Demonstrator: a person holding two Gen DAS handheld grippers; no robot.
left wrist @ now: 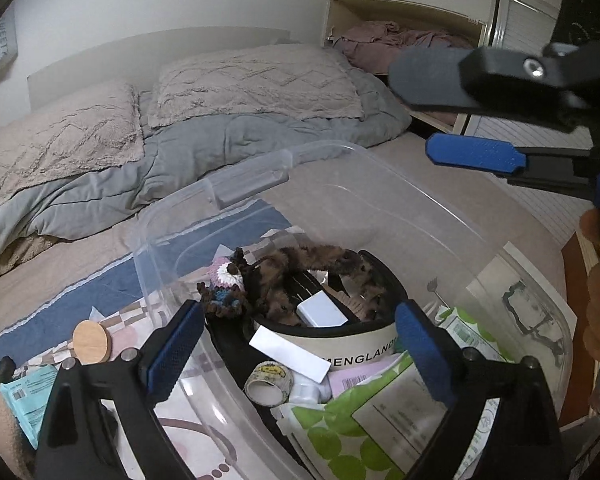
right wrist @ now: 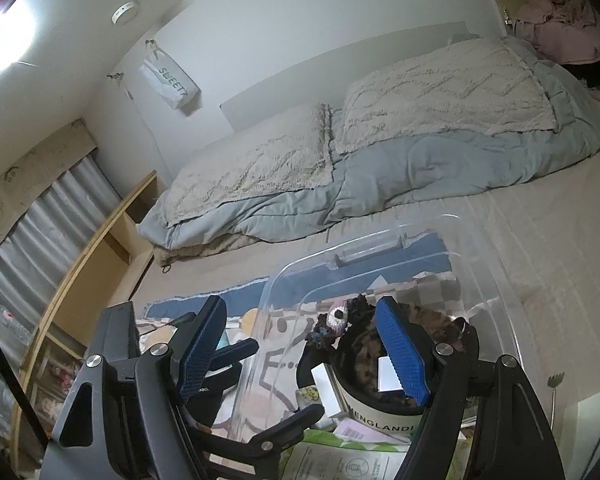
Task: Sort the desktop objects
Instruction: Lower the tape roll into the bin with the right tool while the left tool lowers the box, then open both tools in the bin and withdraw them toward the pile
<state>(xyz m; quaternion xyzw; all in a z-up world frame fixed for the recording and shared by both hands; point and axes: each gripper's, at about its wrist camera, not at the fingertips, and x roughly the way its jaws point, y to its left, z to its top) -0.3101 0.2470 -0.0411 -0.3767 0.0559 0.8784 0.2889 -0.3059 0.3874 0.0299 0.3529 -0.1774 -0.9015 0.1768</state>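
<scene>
The clear bin (left wrist: 380,216) sits on the bed, already holding the round pouch (left wrist: 340,336), tape roll (left wrist: 269,383) and green-spotted packets (left wrist: 340,436). Your left gripper (left wrist: 296,354) straddles its near wall, jaws spread, nothing between them. Your right gripper (right wrist: 300,360) is likewise parted and empty. Lift clear of the rim before going for the wooden disc (left wrist: 92,341) outside.

Both wrist cams – close, angled down, sharing bin (left wrist: 380,184)

The green-dotted packets (left wrist: 340,440) run off the bottom edge; the pouch (left wrist: 332,344) lettering is partly covered.
</scene>
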